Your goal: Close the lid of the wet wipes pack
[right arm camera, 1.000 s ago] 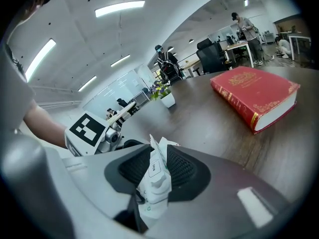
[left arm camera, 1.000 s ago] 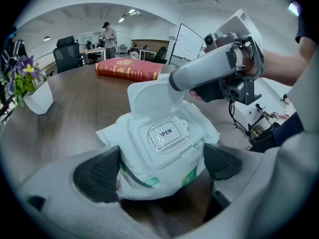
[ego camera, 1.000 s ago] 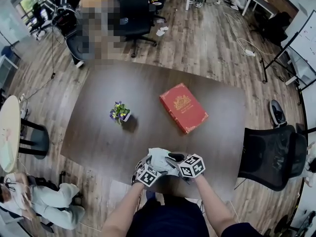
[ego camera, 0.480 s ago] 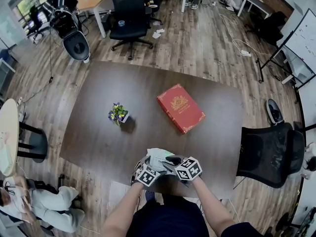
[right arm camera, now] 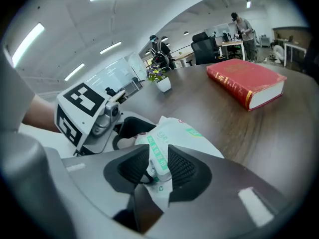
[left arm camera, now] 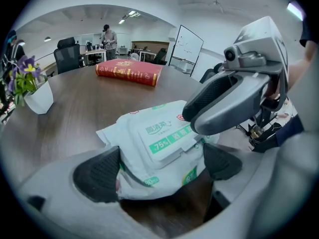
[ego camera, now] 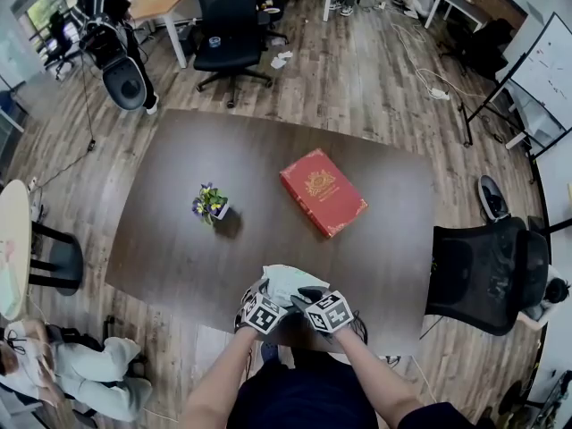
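Observation:
The white and green wet wipes pack point(ego camera: 284, 282) lies at the near edge of the dark table point(ego camera: 179, 239). My left gripper point(ego camera: 268, 297) straddles its near end, with a pad against each side point(left arm camera: 159, 171). The lid point(left arm camera: 167, 136) lies almost flat on the pack point(left arm camera: 144, 183). My right gripper point(ego camera: 305, 296) comes in from the right, its jaws nearly together. In the right gripper view its pads point(right arm camera: 158, 166) pinch the lid's front edge point(right arm camera: 158, 156). The same jaws point(left arm camera: 193, 121) rest over the lid's right corner in the left gripper view.
A red book point(ego camera: 323, 192) lies mid-table and a small flower pot point(ego camera: 211, 204) stands to its left. A black office chair point(ego camera: 483, 275) is at the table's right side. A seated person point(ego camera: 54, 365) is at the lower left.
My right gripper has slid left and a little down onto the pack. The left gripper and the pack have stayed put.

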### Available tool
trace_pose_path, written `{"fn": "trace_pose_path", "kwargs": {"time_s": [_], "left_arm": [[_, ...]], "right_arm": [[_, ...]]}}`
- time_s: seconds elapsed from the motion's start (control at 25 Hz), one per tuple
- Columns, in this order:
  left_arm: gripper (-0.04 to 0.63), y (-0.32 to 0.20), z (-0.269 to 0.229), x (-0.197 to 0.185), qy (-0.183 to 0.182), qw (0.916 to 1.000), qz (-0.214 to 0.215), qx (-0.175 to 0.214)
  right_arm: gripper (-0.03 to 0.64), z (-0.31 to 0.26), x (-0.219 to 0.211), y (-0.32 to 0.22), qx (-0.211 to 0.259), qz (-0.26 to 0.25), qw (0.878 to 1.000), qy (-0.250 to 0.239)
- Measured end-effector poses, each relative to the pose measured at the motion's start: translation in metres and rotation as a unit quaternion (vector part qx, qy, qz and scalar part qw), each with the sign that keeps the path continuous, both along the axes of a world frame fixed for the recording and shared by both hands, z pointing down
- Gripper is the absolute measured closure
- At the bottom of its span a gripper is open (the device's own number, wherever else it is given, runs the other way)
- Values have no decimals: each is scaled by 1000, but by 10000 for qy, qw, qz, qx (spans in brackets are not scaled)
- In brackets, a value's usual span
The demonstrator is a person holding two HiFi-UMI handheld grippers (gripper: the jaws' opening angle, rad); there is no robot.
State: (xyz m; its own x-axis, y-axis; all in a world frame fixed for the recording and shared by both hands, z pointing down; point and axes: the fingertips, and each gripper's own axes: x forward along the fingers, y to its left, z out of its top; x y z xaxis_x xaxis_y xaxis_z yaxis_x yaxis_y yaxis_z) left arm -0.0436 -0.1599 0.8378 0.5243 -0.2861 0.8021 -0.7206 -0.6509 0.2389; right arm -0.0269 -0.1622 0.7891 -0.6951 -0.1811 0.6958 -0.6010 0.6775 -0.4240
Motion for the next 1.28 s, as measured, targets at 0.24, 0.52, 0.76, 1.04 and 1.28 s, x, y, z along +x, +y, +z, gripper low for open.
{"fn": "trace_pose_path", "kwargs": {"time_s": [0.24,0.52,0.76,1.04,1.28], "left_arm": [[71,1,2,1,7,10000,-18,-2],[71,3,1,0,-64,10000,-39,24],[72,3,1,-3,23,9995,-61,312],[71,13,-3,-7,372,9973,-110,626],[69,18,-2,-8,294,9965,126,778]], "right_arm": [[438,8,0,-6,1032,-178,9892,1026],[371,14,-4,-5,833,-492,9878,1220],[364,22,-7,-5,797,-689,9837,1460],[362,19,-10,-7,898,-1026,9755,1729],[304,17,-8,-12,1182,-959,9718,1801]]}}
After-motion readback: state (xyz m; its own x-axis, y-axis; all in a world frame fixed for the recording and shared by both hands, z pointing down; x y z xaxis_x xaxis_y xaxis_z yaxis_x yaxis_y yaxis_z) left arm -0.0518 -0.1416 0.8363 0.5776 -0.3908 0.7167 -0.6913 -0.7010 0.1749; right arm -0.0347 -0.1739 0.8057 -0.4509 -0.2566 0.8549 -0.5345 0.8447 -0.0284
